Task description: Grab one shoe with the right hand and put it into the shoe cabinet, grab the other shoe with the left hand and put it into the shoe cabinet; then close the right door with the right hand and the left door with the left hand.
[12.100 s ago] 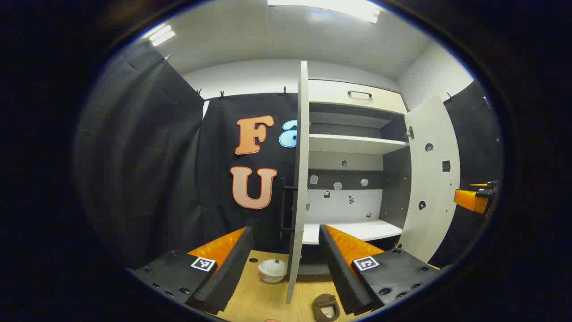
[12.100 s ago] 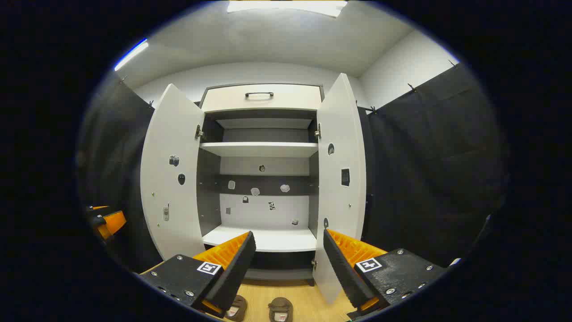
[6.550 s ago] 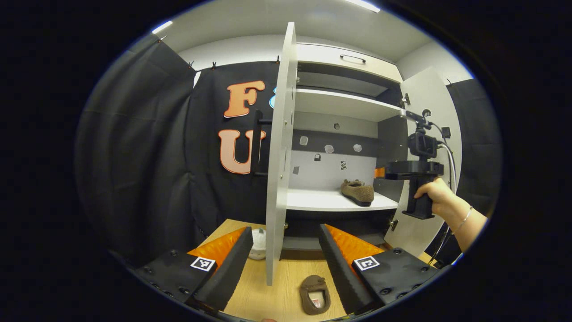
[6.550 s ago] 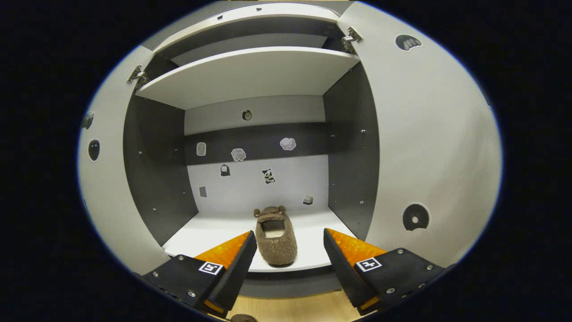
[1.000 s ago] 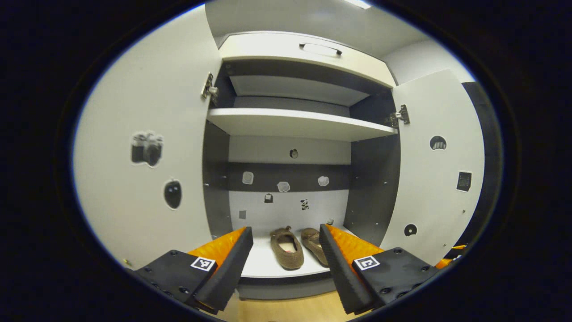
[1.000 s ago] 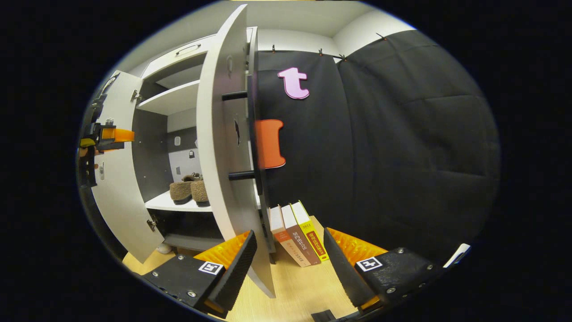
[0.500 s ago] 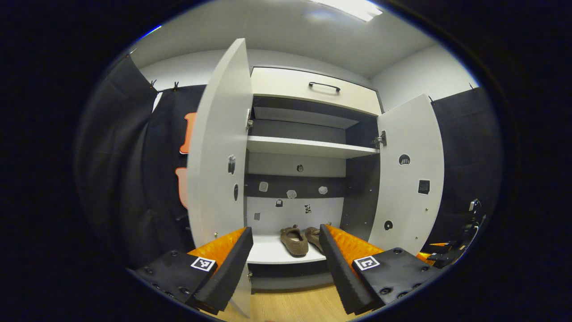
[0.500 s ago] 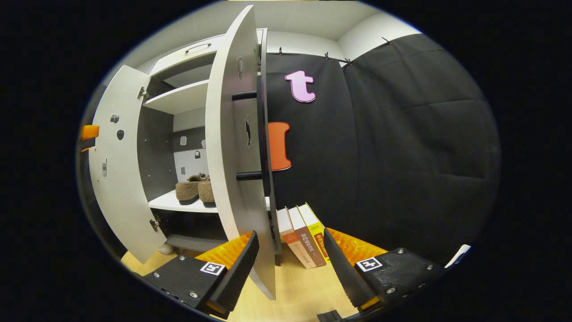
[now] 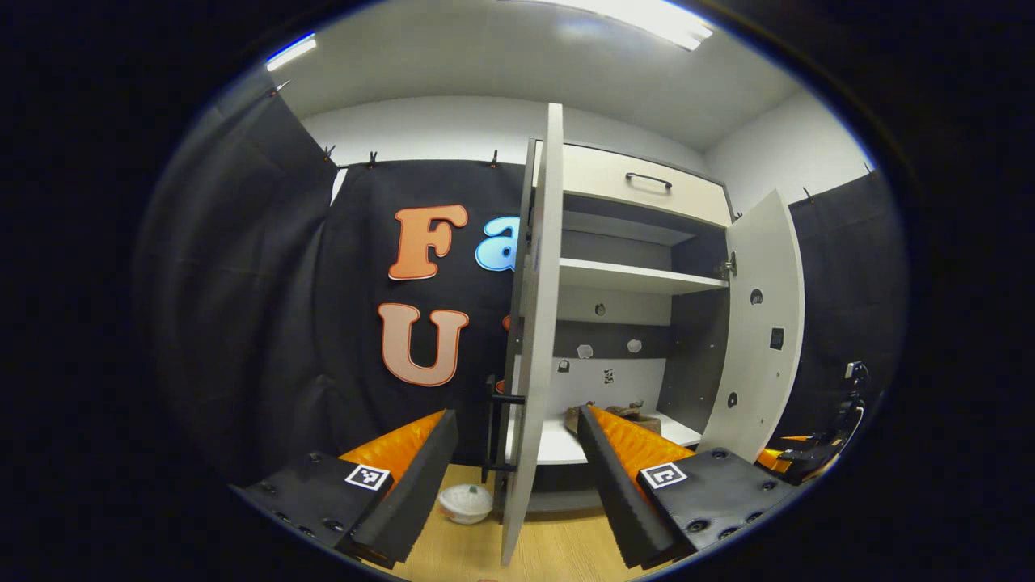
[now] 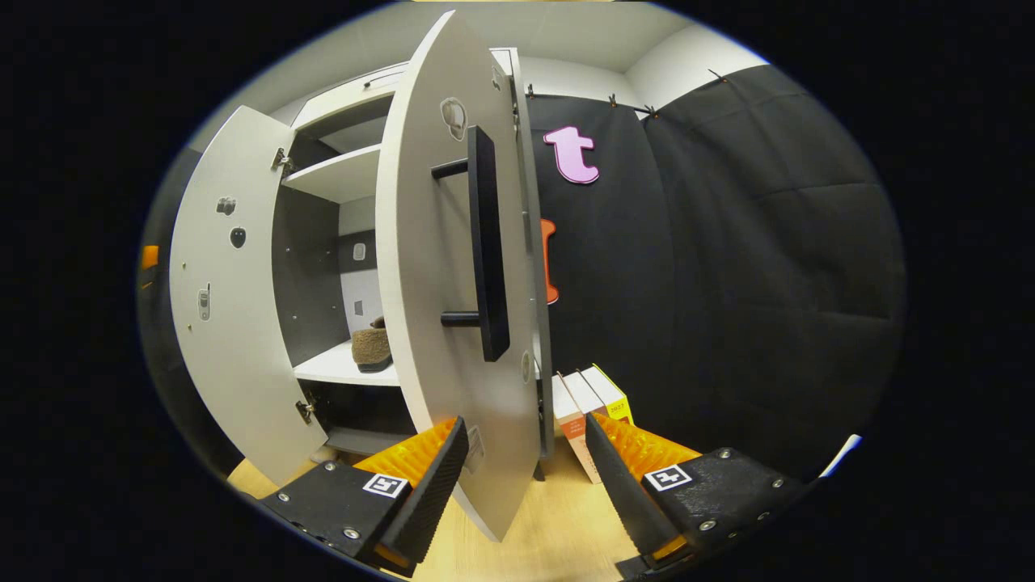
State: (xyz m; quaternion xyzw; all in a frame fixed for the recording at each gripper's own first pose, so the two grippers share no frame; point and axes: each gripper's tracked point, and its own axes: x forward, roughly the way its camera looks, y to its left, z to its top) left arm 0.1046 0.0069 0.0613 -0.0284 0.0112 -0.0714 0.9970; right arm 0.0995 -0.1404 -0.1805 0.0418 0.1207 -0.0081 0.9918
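The white shoe cabinet (image 9: 639,279) stands with both doors open. Two brown fuzzy shoes (image 9: 635,414) sit on its lower shelf, one shoe (image 10: 372,346) showing past the right door. In the left gripper view the left door (image 9: 534,323) is edge-on, just right of the middle between my fingers, its black handle (image 9: 493,432) on the outer side. My left gripper (image 9: 517,485) is open and holds nothing. My right gripper (image 10: 525,485) is open in front of the right door's (image 10: 428,323) outer face, below its black handle (image 10: 487,242). The right gripper (image 9: 796,457) also peeks in beyond that right door (image 9: 760,323).
A white bowl (image 9: 466,503) sits on the wooden floor (image 9: 558,550) beside the left door's foot. Several books (image 10: 586,404) lean against the black cloth to the right of the cabinet. The left door's (image 10: 218,283) inner face carries small stickers.
The left gripper has pulled back and swung left, so the left door now shows edge-on. The right gripper has come round to the right door's outer face, with the handle now facing it.
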